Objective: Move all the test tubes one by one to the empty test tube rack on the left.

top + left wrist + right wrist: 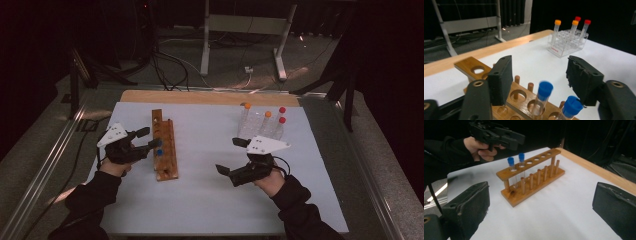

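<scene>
Claws both gape: left claw above two blue-capped tubes; clear rack stands beyond.

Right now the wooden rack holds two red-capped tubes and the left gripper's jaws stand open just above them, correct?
Not quite: the two tubes in the wooden rack have blue caps, as the right gripper view shows; the red caps sit in the clear rack. The left gripper does stand open just above them.

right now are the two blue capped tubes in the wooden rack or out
In. Both blue capped tubes stand upright in holes at one end of the wooden rack.
</scene>
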Motion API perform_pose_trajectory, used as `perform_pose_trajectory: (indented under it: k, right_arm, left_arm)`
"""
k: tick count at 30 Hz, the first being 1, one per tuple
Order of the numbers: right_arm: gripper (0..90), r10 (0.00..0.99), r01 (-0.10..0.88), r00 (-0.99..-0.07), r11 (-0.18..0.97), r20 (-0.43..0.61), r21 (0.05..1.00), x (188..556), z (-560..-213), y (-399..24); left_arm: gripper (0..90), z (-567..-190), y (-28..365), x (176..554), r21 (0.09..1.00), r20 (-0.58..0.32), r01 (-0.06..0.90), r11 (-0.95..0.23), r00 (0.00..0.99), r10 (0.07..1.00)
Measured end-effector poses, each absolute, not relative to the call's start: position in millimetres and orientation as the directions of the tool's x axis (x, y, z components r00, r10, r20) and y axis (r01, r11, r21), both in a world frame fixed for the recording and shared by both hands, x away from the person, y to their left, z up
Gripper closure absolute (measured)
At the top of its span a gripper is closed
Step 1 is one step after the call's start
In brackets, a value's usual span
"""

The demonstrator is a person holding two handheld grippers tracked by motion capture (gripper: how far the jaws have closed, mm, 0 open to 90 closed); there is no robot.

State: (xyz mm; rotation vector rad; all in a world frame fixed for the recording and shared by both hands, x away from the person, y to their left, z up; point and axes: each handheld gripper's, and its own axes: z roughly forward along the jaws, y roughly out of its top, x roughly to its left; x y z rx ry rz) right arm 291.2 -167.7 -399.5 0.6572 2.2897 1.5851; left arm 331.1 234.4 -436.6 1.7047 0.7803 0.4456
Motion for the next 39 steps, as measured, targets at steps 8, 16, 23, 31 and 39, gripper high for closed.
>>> perform_pose_trajectory:
  k: [8, 16, 23, 31, 39]
  right_arm:
    - [0.9, 0.532, 0.161, -0.846, 0.279, -0.013, 0.947, 294, -390, -185]
    - [1.9, 0.642, 0.209, -0.766, 0.262, -0.009, 0.942, 309, -385, -226]
    - [4.8, 0.779, 0.245, -0.625, 0.256, -0.049, 0.935, 331, -393, -273]
    - [14.6, 0.886, 0.314, -0.458, 0.233, -0.068, 0.92, 358, -421, -307]
    - [27.9, 0.918, 0.39, -0.393, 0.226, -0.061, 0.893, 383, -453, -318]
  left_arm:
    - [6.6, -425, 242, 317, 0.957, -0.132, 0.269, -0.112, 0.743, 0.657]
    - [1.4, -428, 248, 300, 0.962, -0.119, 0.248, -0.11, 0.749, 0.651]
    - [1.4, -434, 254, 295, 0.964, -0.124, 0.247, -0.098, 0.743, 0.658]
    - [1.4, -435, 253, 294, 0.965, -0.122, 0.243, -0.097, 0.749, 0.651]
    - [1.4, -436, 252, 294, 0.965, -0.116, 0.239, -0.107, 0.757, 0.643]
